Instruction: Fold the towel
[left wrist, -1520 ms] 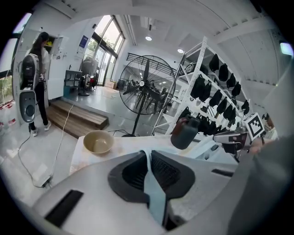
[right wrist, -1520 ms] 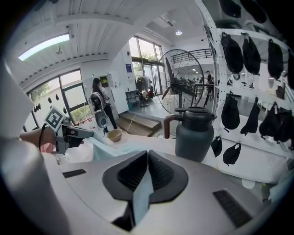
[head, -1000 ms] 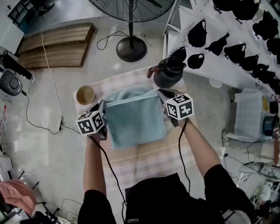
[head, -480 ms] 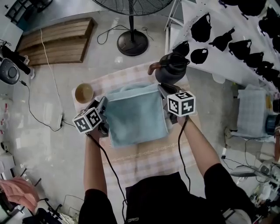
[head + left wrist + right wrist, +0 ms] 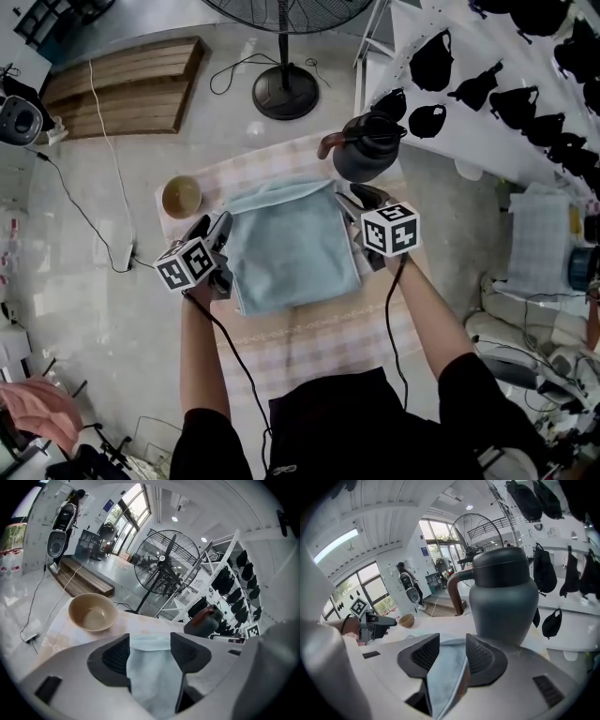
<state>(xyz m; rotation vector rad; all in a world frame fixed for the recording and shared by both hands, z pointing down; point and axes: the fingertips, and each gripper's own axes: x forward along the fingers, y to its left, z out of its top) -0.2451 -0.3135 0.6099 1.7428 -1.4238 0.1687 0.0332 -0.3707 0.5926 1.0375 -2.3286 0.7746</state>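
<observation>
Towel of pale blue cloth [image 5: 292, 246] lay folded on a pink checked tablecloth [image 5: 309, 337] over grey concrete floor [image 5: 112, 309], near a dark jug [image 5: 366, 150] and a tan bowl [image 5: 182, 197]. Left gripper [image 5: 217, 230] and right gripper [image 5: 356, 202] had just been opening their jaws. Towel edges lay loose between the parted pads.

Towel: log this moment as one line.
towel folded | left tongs just opening, towel between | right tongs just opening, towel between

The checked table [image 5: 309, 337] carries a blue towel [image 5: 291, 248], a tan bowl [image 5: 182, 197] and a dark jug [image 5: 367, 150].
</observation>
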